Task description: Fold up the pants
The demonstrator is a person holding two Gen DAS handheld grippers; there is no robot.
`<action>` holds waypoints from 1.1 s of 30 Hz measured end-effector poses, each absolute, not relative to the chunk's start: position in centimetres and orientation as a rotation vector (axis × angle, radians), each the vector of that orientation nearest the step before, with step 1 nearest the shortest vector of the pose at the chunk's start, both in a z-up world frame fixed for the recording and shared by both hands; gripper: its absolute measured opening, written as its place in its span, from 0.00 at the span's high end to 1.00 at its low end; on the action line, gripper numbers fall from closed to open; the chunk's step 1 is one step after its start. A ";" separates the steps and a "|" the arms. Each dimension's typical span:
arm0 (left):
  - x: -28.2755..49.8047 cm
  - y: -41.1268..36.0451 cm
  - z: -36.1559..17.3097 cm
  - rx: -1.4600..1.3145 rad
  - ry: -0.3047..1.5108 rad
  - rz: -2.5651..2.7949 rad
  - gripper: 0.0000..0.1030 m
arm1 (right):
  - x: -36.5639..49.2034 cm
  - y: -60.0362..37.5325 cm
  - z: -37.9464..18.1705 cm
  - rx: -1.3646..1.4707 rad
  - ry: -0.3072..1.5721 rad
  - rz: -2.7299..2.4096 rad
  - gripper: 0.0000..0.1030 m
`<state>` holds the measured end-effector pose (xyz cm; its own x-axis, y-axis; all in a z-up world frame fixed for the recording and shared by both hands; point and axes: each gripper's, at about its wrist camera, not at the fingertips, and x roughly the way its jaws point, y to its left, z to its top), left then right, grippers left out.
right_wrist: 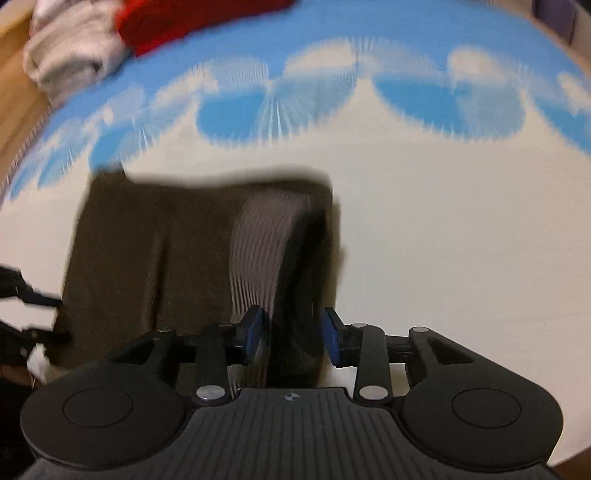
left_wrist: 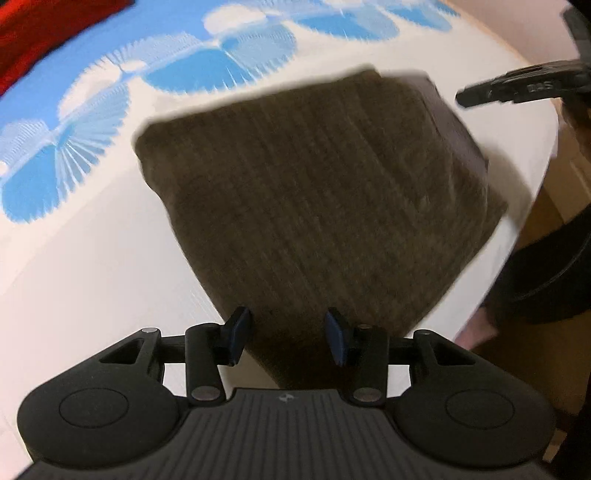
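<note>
Dark olive-brown pants (left_wrist: 314,192) lie folded into a thick rectangle on a white and blue bed sheet (left_wrist: 92,258). My left gripper (left_wrist: 289,334) hangs open over the bundle's near corner, and its pads do not press the cloth. In the right wrist view the same pants (right_wrist: 155,251) show a grey ribbed band (right_wrist: 258,251) on their right side. My right gripper (right_wrist: 292,336) stands open at that near right edge, with the band and a dark fold between its jaws. The right gripper's tip (left_wrist: 480,94) shows at the left view's upper right. The picture is blurred.
A red garment (right_wrist: 192,22) and a pile of pale clothes (right_wrist: 70,48) lie at the far left of the sheet. The bed's edge (left_wrist: 532,192) runs close to the pants on the right, with a wooden floor (left_wrist: 565,177) and a person's dark sleeve (left_wrist: 546,266) beyond.
</note>
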<state>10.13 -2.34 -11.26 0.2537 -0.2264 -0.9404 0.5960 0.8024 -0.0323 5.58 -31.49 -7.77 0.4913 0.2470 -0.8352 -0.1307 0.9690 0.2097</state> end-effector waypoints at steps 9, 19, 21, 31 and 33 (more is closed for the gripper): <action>14.6 -1.3 -8.1 0.130 1.014 -0.383 0.52 | 4.2 -26.7 -10.8 -0.132 1.126 0.551 0.65; 18.0 -5.3 -10.6 0.201 1.058 -0.221 0.63 | 5.3 -27.9 -8.4 -0.037 0.943 0.512 0.66; 18.8 -5.3 -11.2 0.209 1.063 -0.208 0.63 | 5.9 -28.4 -7.9 0.000 0.891 0.454 0.65; 19.8 -5.4 -12.4 0.203 1.084 -0.204 0.62 | 9.8 -27.7 -10.3 -0.053 0.944 0.283 0.64; 19.9 -5.1 -12.5 0.186 1.087 -0.204 0.60 | 10.2 -28.0 -10.6 -0.039 0.966 0.265 0.64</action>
<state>19.94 -5.07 -12.55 0.4500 -0.0728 -0.8900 0.2543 0.9658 0.0496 10.17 -27.95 -10.65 0.5387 0.2054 -0.8171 -0.2397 0.9671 0.0851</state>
